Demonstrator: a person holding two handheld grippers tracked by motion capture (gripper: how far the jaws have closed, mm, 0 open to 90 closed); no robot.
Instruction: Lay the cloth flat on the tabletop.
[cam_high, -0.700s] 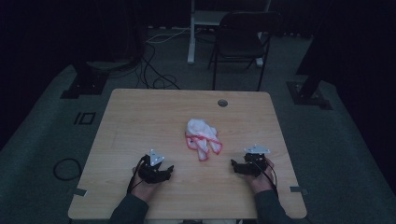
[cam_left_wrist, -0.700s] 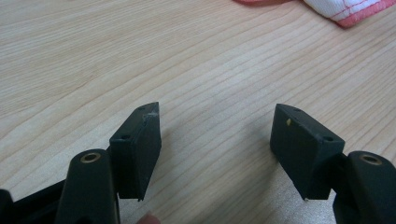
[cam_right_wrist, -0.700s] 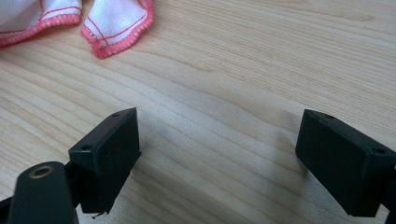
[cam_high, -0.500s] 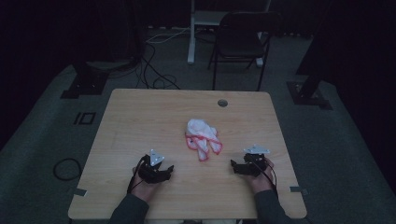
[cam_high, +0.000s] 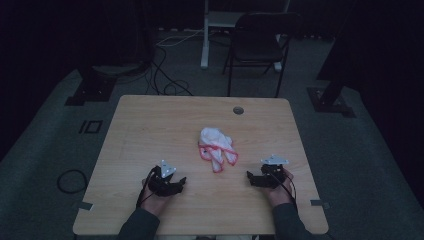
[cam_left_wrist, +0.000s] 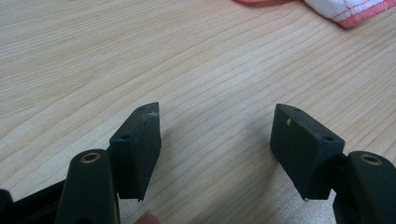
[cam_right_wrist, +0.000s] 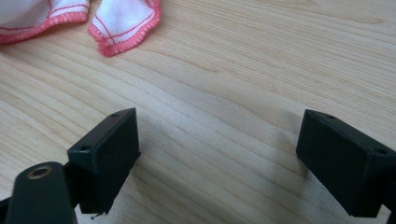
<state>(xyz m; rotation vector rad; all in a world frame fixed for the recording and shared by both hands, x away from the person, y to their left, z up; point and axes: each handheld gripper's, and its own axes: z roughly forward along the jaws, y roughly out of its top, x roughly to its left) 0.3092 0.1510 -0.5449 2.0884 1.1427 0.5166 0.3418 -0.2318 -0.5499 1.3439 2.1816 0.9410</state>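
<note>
Right now a white cloth (cam_high: 216, 148) with pink-red stitched edging is lying crumpled near the middle of the wooden counter (cam_high: 150, 130), with bare wood showing all around it. The left hand-held gripper (cam_high: 172, 184) is sitting low over the counter near the person's edge, to the left of the cloth and clear of it; in the left gripper view its two black jaws are standing wide apart with nothing but wood grain between them, and a corner of the cloth (cam_left_wrist: 345, 10) is peeking in at the top right. The right hand-held gripper (cam_high: 256, 179) is resting on the other side, to the right of the cloth and apart from it. In the right gripper view its jaws are likewise spread wide over bare wood, gripping nothing, while the cloth's hemmed corners (cam_right_wrist: 122, 24) are showing at the upper left, beyond the jaw tips. Behind the counter a dark folding chair (cam_high: 260, 45) is standing on the grey floor.
</note>
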